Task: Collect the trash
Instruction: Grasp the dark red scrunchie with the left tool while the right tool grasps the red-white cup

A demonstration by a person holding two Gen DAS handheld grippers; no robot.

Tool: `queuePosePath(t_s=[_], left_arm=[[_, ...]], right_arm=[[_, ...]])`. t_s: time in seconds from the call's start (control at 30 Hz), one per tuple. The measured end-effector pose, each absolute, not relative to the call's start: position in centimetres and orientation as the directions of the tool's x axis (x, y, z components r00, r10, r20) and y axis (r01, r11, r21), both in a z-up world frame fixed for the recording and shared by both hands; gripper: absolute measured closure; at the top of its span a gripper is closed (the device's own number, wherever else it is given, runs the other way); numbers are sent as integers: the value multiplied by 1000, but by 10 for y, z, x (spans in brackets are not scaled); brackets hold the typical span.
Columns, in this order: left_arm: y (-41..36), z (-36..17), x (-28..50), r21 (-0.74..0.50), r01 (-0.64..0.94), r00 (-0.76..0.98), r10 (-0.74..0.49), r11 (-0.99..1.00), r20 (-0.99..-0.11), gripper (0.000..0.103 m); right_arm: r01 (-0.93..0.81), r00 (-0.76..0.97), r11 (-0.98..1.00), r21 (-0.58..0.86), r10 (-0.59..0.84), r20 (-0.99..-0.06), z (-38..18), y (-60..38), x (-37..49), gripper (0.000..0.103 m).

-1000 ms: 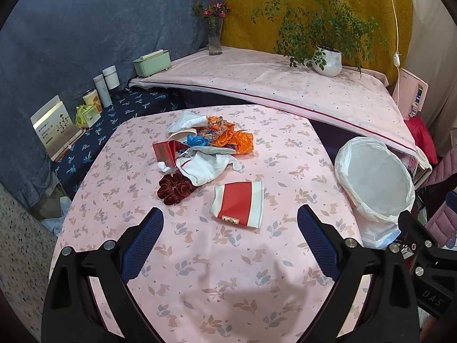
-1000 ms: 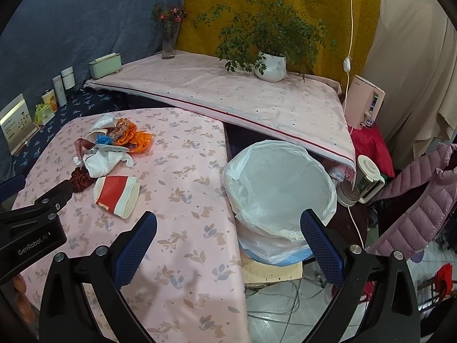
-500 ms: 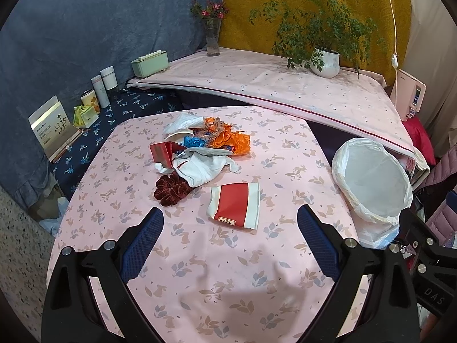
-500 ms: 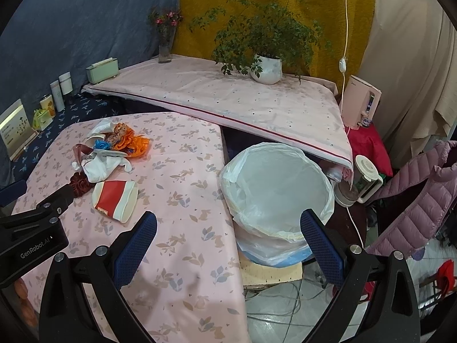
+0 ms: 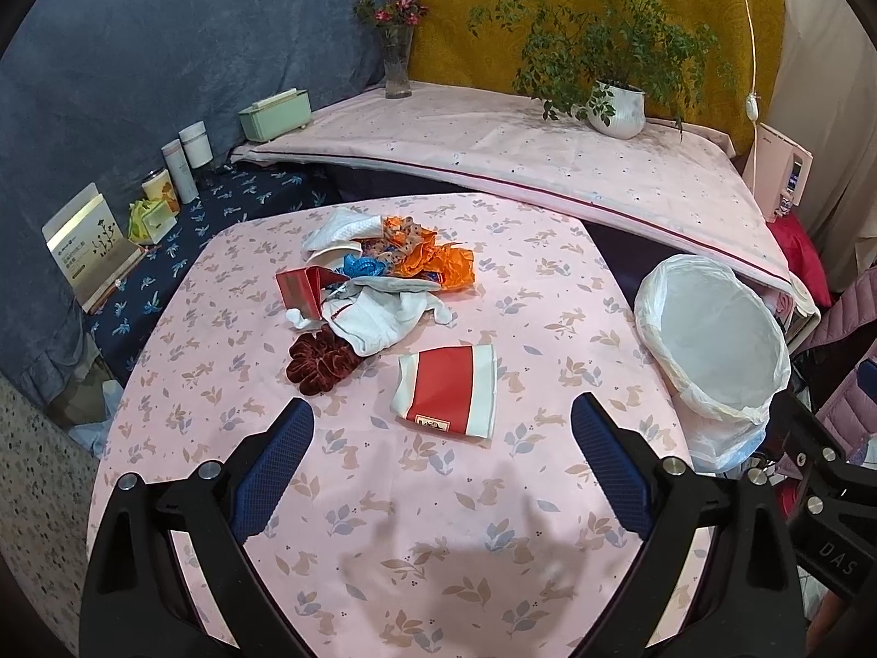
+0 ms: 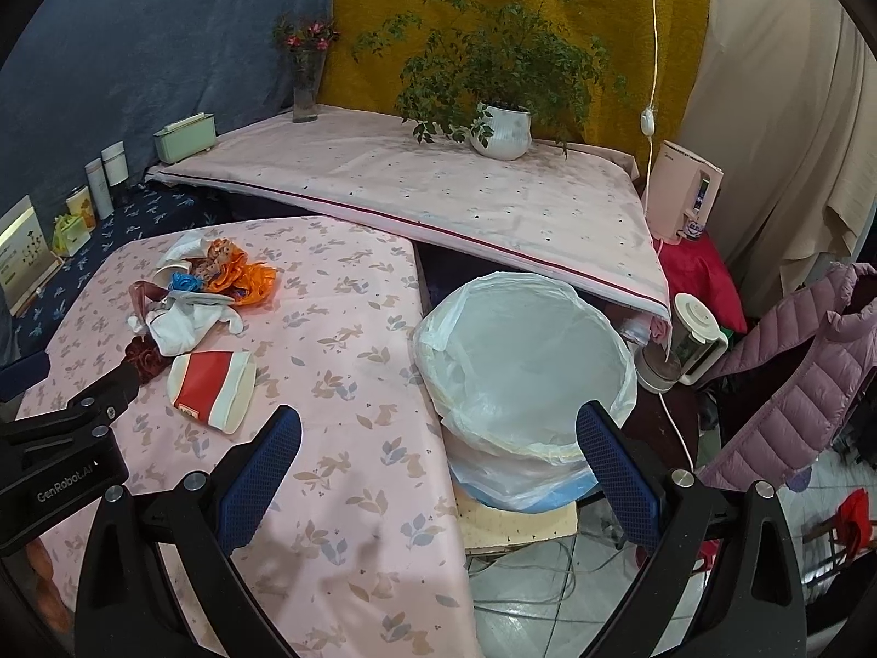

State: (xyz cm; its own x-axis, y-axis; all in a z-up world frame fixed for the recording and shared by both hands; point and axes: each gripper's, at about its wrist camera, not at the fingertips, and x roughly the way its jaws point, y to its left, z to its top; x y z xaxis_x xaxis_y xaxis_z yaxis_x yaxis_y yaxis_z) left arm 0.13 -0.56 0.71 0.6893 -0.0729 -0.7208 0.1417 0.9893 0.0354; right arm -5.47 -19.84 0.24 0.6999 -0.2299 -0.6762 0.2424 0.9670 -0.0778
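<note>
The left gripper is hovering above the near part of the worktop, its two blue-padded fingers spread wide and holding nothing. The right gripper is hanging over the worktop's right edge, likewise spread and empty, with the bin showing between its fingers. That split looks deliberate: one gripper is facing the litter, the other is sitting by the place it has to go.

Just beyond the left gripper, one flattened red-and-white paper cup is lying alone on the pink cloth, apart from the rest, which probably makes it the easiest first pick. Next come one dark red scrunchie, touching one crumpled white cloth. Behind these, the litter is bunching into a single heap: one red carton, a blue scrap, an orange wrapper and a white paper piece. How many more bits are hiding inside the heap cannot be told.

The one bin, lined with a white bag, is standing on the floor just beside the worktop's right side, mouth open and, as far as can be seen, nothing in it, so collecting seems not yet begun.

Farther back, a covered shelf is carrying one potted plant, one vase of flowers and one pale green box.
</note>
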Motion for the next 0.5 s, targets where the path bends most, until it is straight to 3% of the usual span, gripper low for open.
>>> queuePosePath(t_s=[0.23,0.5], left_arm=[[25,-7,21,23,133,685,-75,991,-725,12],[83,-36,60,-6,75,659,-54,997,-750,12]], right_arm=[[201,713,979,-42,-175,-678,-8,-178,-41,7],[53,709,997,58,4,-705,-43,-135,-3,7]])
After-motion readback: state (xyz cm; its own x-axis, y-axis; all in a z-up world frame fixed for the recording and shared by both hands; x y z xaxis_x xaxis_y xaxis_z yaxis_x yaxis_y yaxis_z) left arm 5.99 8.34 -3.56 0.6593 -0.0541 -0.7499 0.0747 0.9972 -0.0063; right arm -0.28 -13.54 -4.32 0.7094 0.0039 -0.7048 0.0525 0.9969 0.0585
